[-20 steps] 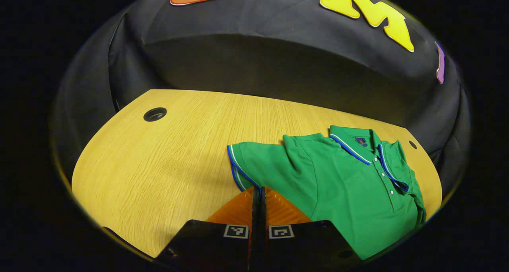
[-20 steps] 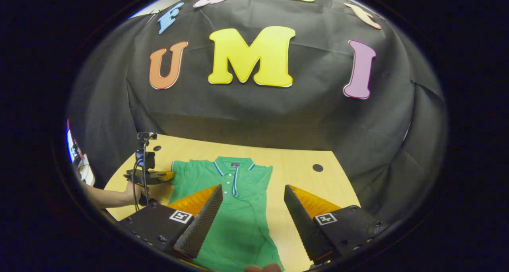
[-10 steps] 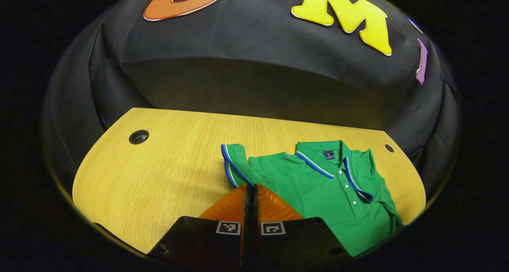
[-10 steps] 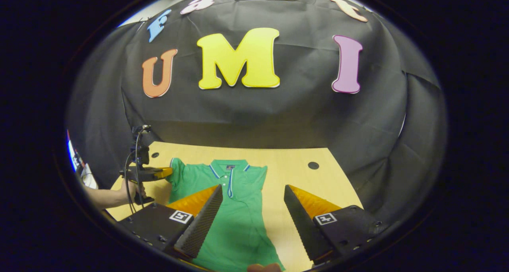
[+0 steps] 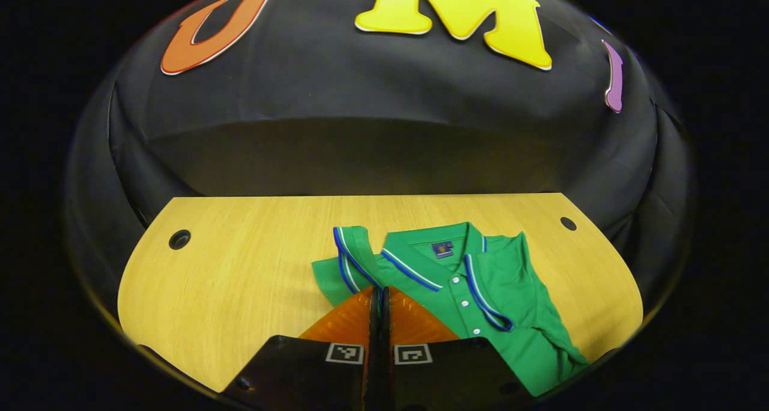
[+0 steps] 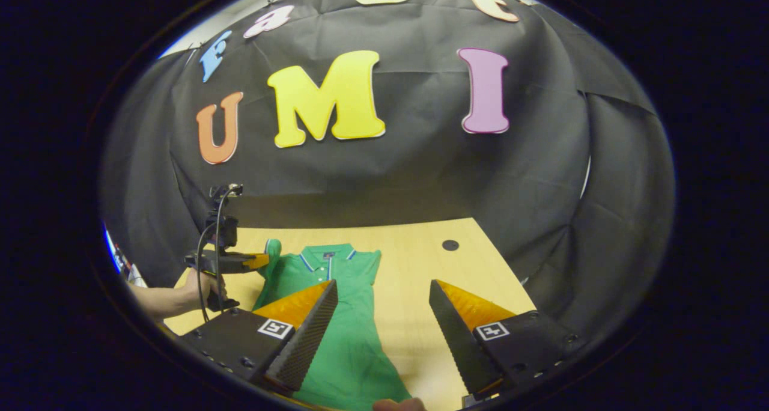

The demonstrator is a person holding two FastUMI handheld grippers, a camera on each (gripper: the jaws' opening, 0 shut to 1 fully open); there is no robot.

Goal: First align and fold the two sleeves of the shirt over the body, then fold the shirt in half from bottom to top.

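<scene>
Shirt in green, with blue-and-white trim on collar and sleeve cuff, lies collar-up on the wooden surface, its buttoned placket running down the chest. In the left gripper view it spreads ahead and to the right of the left gripper, whose jaws are pressed together with no gap visible; the edge of the left sleeve disappears right at their tips, so they appear to be pinching that cuff. The sleeve stands lifted off the surface and curled toward the collar, its striped hem turned up, with a flap of green cloth lying flat just left of the jaws.

In the right gripper view the right gripper hangs with its jaws spread wide apart, holding nothing. The shirt's lower body runs under and between them, nearer the left-hand finger, while bare surface lies by the other. Farther off, on the left, a hand holds the left gripper at the raised sleeve. The shirt's right sleeve already lies folded in over the body.
</scene>
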